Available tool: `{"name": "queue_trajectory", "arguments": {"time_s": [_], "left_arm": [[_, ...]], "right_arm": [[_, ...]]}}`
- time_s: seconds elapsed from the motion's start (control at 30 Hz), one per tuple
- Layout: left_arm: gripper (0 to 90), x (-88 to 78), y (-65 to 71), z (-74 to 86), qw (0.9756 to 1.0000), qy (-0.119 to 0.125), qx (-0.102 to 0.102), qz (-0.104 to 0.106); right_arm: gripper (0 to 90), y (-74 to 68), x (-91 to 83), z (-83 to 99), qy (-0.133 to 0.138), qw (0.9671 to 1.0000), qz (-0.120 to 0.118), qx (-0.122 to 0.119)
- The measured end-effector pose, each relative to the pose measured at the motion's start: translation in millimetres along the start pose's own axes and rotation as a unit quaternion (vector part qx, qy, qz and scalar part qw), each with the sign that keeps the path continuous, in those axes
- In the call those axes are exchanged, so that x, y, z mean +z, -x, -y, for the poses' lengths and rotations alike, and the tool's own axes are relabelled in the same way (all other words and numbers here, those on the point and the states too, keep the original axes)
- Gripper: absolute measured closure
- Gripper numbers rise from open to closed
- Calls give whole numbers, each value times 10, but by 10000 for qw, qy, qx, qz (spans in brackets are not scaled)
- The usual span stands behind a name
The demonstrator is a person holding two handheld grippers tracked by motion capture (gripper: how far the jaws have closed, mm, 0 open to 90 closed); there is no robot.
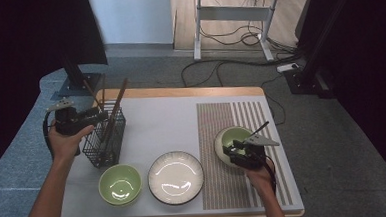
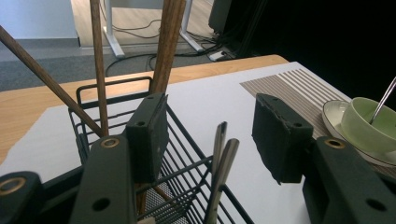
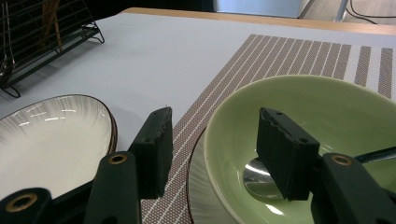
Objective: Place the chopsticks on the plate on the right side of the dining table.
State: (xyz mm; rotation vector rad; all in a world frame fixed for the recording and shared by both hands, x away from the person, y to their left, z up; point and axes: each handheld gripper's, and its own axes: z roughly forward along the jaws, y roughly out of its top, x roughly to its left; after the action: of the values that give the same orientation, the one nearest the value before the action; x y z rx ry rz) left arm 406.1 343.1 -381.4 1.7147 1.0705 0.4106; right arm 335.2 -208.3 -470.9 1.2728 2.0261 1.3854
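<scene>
Right claw (image 1: 231, 150), released, straddles the rim of a green bowl (image 3: 308, 116) holding a spoon (image 3: 259, 177) at four o'clock; left claw (image 2: 210, 135), released, flanks metal utensil handles (image 2: 223, 163) in the wire caddy (image 1: 105, 138) at nine; the other bowl (image 1: 120, 184) looks unset.

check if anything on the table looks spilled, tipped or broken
Nothing stands out. The wire basket stands upright with its chopsticks leaning inside. Both green bowls and the white plate sit level and unbroken, and nothing is spilled.

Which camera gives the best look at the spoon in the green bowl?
The right gripper view: the spoon lies close up in the green bowl. The high view shows its handle sticking out, small. The left gripper view catches a bit of handle at the edge.
</scene>
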Motion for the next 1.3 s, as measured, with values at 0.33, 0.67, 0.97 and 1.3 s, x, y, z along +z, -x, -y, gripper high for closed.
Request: {"name": "queue_trajectory", "arguments": {"time_s": [0.33, 0.67, 0.97, 1.3], "left_arm": [[454, 65, -174, -104, 9999, -58, 51, -108], [452, 220, -324, -193, 9997, -164, -20, -156], [448, 295, -317, -110, 9995, -264, -63, -189], [448, 391, -432, -182, 9994, -245, -127, -203]], "right_arm": [[460, 5, 34, -40, -82, 9999, 49, -63], [460, 97, 35, -71, 56, 10000, 55, 40], [461, 37, 14, -43, 48, 10000, 48, -52], [461, 13, 39, -40, 15, 9999, -35, -132]]}}
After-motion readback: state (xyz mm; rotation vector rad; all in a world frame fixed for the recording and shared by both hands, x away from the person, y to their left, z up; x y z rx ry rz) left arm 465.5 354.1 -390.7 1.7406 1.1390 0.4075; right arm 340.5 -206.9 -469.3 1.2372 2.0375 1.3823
